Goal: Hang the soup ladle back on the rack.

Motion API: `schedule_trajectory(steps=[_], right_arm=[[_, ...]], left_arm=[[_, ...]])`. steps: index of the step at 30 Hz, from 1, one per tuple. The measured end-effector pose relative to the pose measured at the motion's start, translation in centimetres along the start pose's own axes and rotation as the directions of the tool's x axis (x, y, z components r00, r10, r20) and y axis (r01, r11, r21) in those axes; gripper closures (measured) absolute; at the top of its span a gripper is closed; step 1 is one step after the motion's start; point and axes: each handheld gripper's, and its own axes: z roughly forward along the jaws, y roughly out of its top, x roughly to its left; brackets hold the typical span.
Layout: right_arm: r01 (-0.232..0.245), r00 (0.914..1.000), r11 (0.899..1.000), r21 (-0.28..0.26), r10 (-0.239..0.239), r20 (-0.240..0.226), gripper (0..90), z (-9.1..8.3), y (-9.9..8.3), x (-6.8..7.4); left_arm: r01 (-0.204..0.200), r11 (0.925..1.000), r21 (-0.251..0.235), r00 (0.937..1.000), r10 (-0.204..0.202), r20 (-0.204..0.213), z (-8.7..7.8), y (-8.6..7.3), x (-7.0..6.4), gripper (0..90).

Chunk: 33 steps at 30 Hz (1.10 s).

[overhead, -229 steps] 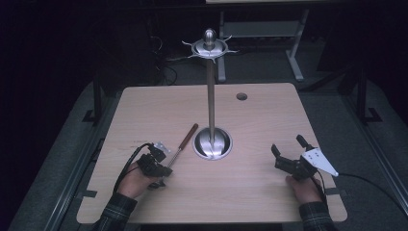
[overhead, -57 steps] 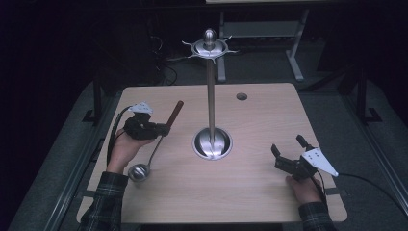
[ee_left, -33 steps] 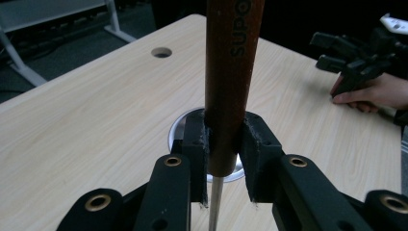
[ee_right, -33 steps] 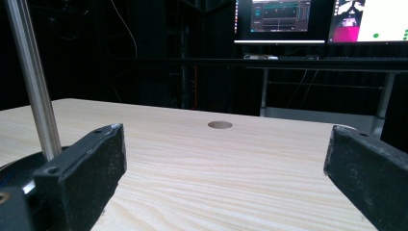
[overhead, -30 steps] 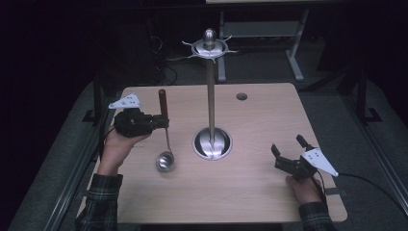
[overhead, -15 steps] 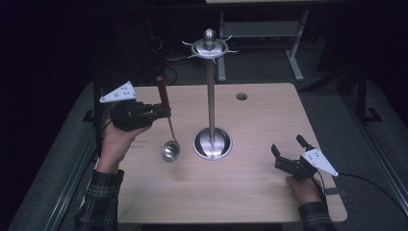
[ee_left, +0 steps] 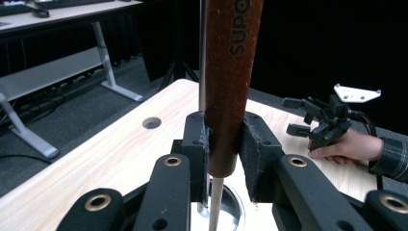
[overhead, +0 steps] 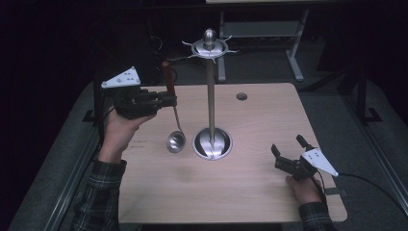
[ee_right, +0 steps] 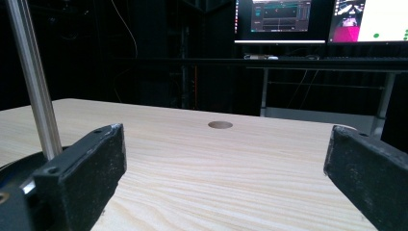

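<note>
A steel ladle (overhead: 175,141) with a brown wooden handle (ee_left: 230,72) hangs upright above the table's left half, bowl down. My left gripper (overhead: 168,100) is shut on the handle's lower end, raised well off the table, left of the utensil stand (overhead: 210,96). The stand is a tall steel pole on a round base (overhead: 212,144), topped by a ring of hooks (overhead: 210,46). My right gripper (overhead: 287,149) rests open on the table at the front right, nothing between its jaws; the pole (ee_right: 33,82) shows at its left.
The wooden table (overhead: 250,192) has a round cable hole (overhead: 241,96) at the back right. Another desk frame (overhead: 260,33) stands behind the table, and monitors (ee_right: 317,21) sit on a desk beyond. The floor drops away on both sides.
My left gripper picked the ladle off the table, turned it upright and has kept lifting it up and toward the stand's hooks. The right gripper has stayed still.
</note>
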Motion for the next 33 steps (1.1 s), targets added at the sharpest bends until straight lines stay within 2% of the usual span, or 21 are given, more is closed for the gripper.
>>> schedule_trajectory(steps=[7, 15, 33], right_arm=[[-0.001, 1.0000, 1.000, 0.000, 0.001, 0.000, 0.2, 0.0, 0.0, 0.0], [-0.001, 1.0000, 1.000, 0.000, 0.001, 0.000, 0.2, 0.0, 0.0, 0.0], [-0.001, 1.0000, 1.000, 0.000, 0.001, -0.003, 0.2, 0.0, 0.0, 0.0]], left_arm=[[-0.019, 0.9998, -0.001, 0.9997, 0.019, 0.014, 0.5, 1.7, 0.2, 74.0], [-0.036, 0.9994, 0.001, 0.9991, 0.036, 0.025, 1.1, 2.9, -0.2, 74.0], [-0.033, 0.9992, 0.022, 0.9988, 0.032, 0.036, 2.7, 3.5, -0.1, 74.0]])
